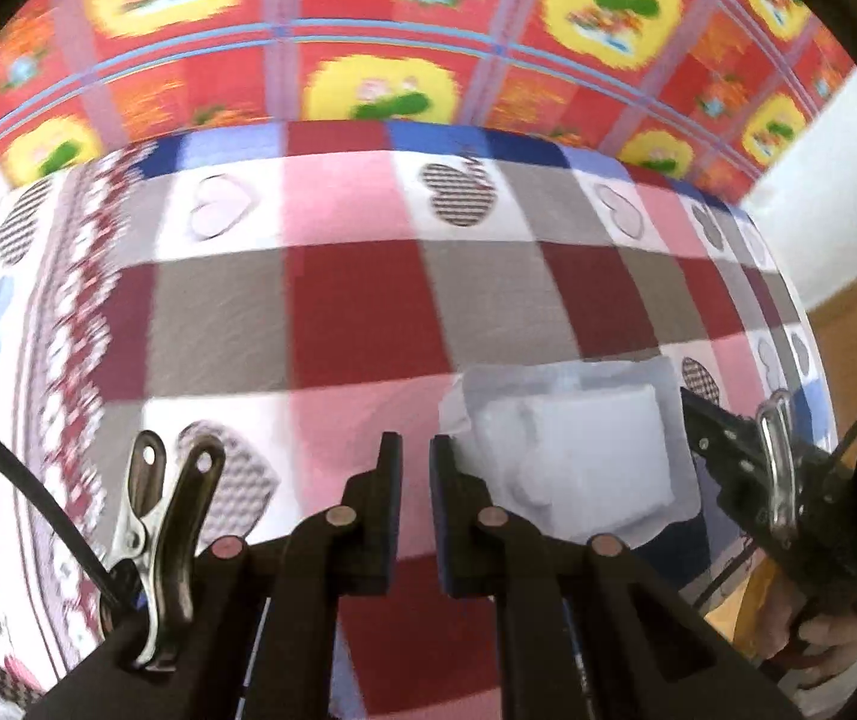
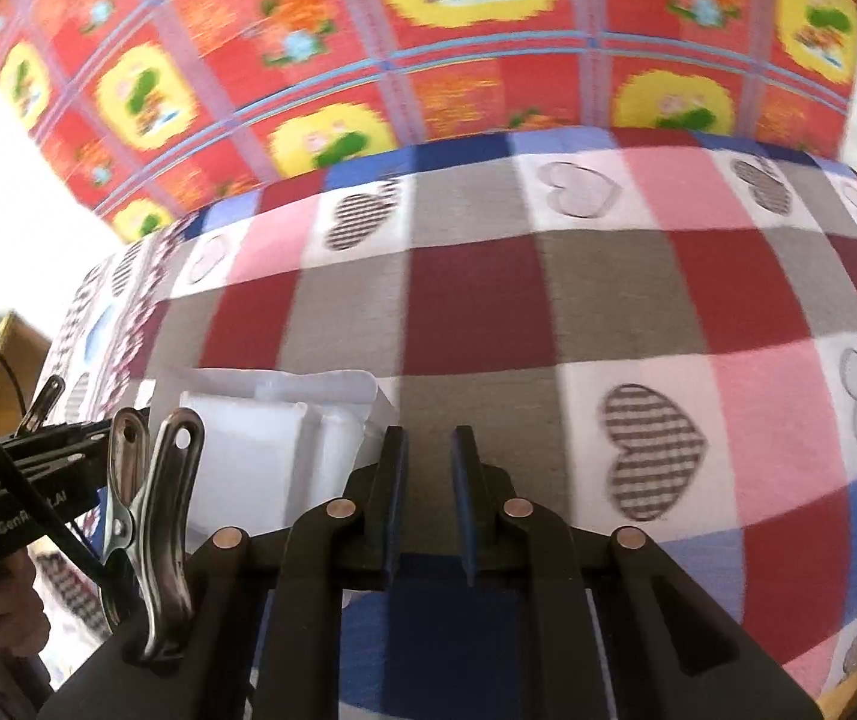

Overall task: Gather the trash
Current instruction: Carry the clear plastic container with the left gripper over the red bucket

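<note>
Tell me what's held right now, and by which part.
Neither gripper has anything between its fingers. The white plastic-wrapped packet sits between left gripper and right gripper; whether they squeeze its edges cannot be told.

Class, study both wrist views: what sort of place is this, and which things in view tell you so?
Probably a bedroom at home: a checked bedspread with hearts covers what looks like a bed, a red floral quilt lies behind it, and a white plastic packet lies on top.

Both wrist cameras look steeply down along their tongs, close over the same checked bedspread (image 1: pixel 356 312) and white packet (image 2: pixel 260 450).
</note>
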Demonstrator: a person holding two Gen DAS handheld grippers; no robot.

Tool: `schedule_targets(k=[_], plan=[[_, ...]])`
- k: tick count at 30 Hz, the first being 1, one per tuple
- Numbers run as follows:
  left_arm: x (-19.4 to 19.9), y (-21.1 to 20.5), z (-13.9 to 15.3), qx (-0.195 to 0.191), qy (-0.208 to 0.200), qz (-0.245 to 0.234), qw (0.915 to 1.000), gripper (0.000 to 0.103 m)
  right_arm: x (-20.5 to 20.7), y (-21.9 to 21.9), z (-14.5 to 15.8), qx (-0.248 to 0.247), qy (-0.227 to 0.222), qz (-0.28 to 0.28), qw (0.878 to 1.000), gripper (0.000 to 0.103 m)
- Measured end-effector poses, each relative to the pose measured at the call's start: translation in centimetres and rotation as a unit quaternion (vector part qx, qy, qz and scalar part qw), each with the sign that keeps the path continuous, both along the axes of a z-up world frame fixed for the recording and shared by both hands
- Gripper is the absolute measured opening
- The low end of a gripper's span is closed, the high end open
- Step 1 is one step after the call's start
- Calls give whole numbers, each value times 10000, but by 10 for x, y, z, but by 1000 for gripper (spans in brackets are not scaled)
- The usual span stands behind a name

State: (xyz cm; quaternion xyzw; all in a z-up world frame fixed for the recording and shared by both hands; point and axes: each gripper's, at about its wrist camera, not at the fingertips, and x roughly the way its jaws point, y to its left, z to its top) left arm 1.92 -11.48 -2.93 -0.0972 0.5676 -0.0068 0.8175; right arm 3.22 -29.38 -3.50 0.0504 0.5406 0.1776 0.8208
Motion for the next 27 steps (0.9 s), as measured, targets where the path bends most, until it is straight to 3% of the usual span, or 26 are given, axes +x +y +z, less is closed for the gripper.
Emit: schedule_targets(k=[13,27], plan=[[-69,56,27,223,-194,1296,9911,7,-16,75,20,215,-175,1112,9934,18],[-145,134,43,324,-398,2432,9686,7,-54,179,37,214,-351,2206,9745,18]])
